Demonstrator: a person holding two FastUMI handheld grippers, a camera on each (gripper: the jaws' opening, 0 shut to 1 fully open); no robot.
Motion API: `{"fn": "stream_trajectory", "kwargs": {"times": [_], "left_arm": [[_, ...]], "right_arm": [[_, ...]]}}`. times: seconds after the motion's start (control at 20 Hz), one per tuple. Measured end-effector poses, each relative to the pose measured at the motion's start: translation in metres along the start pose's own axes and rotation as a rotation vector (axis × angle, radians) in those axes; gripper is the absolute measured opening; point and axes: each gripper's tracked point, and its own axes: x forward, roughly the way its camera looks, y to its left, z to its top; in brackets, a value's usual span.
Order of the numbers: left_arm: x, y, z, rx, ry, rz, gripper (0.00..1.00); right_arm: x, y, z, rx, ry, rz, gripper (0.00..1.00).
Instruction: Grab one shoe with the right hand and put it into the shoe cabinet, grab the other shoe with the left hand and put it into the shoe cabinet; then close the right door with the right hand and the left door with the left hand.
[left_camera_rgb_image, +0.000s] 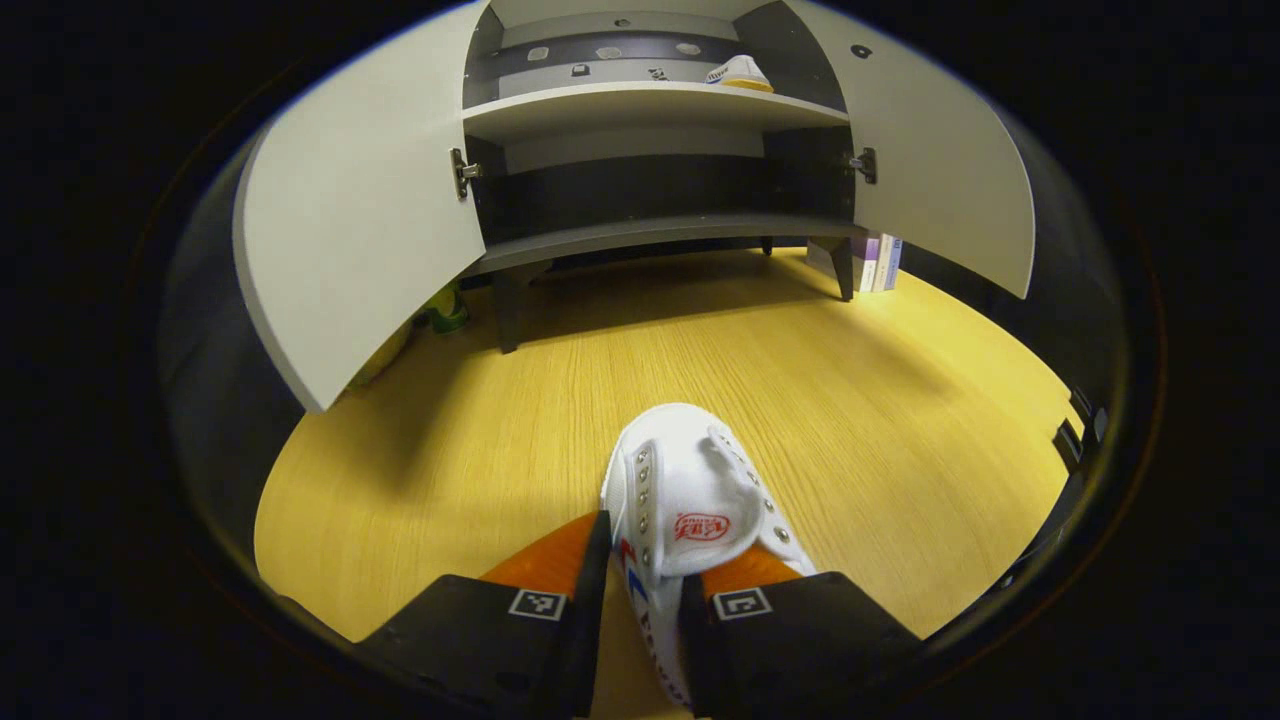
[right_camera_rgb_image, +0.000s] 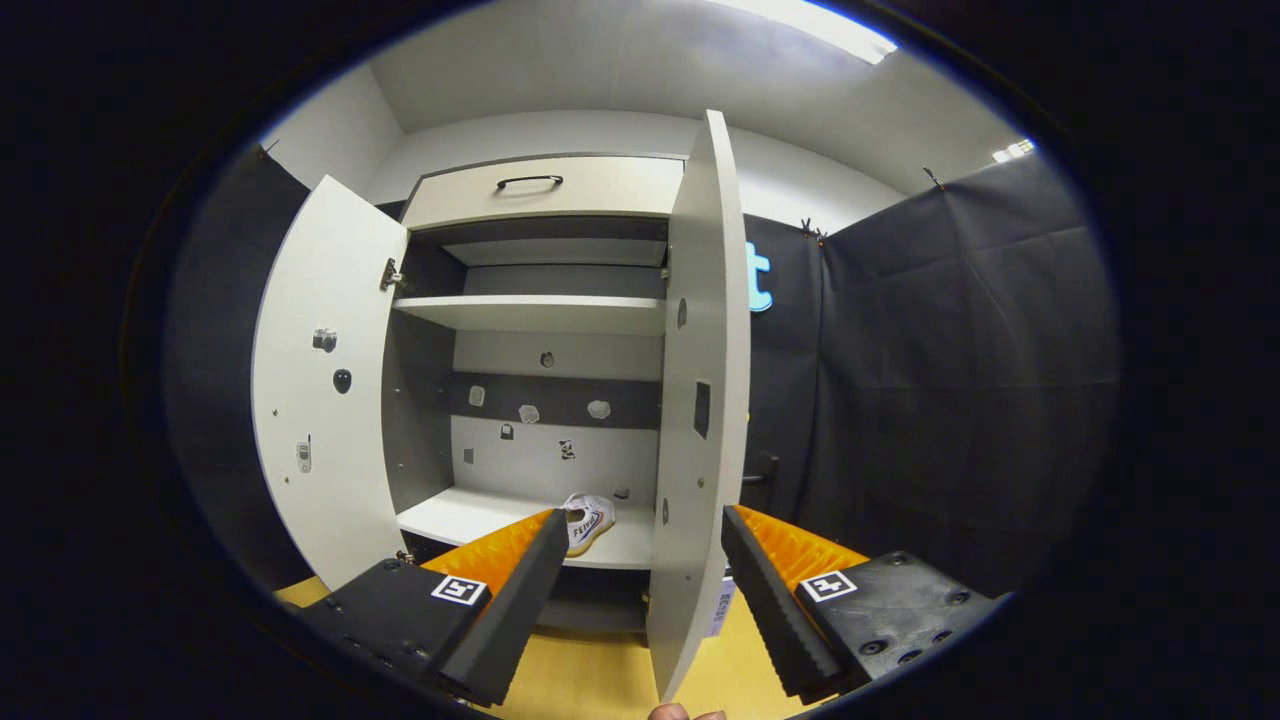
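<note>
A white shoe (left_camera_rgb_image: 690, 490) with a red logo on its tongue points toward the cabinet, low over the wooden floor (left_camera_rgb_image: 800, 380). My left gripper (left_camera_rgb_image: 645, 600) is shut on its near side wall. The other white shoe (left_camera_rgb_image: 740, 72) (right_camera_rgb_image: 588, 520) lies on a shelf (right_camera_rgb_image: 480, 515) inside the shoe cabinet, at the right end. Both cabinet doors stand open: the left door (left_camera_rgb_image: 350, 230) (right_camera_rgb_image: 320, 400) and the right door (left_camera_rgb_image: 940, 180) (right_camera_rgb_image: 700, 400). My right gripper (right_camera_rgb_image: 640, 590) is open, with the right door's edge standing between its fingers, apart from both.
A drawer with a dark handle (right_camera_rgb_image: 528, 181) tops the cabinet. Some books (left_camera_rgb_image: 878, 262) stand by its right leg, and a green object (left_camera_rgb_image: 448, 308) sits behind the left door. The cabinet's lower shelf (left_camera_rgb_image: 650, 232) is bare. Black cloth walls close in on the right.
</note>
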Motion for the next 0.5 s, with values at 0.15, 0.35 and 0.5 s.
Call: {"fn": "stream_trajectory", "kwargs": {"times": [0.15,0.35,0.5], "left_arm": [[0.017,0.009,-0.010,-0.011,0.090,0.058,0.22],[0.013,0.010,-0.013,-0.100,0.151,0.021,0.18],[0.009,0.012,-0.011,-0.163,0.187,0.015,0.07]], "right_arm": [[-0.001,-0.015,-0.001,-0.003,0.003,-0.026,0.97],[0.000,-0.028,-0.005,0.011,0.012,-0.041,0.98],[-0.002,-0.030,-0.008,0.032,0.022,-0.029,0.98]]}}
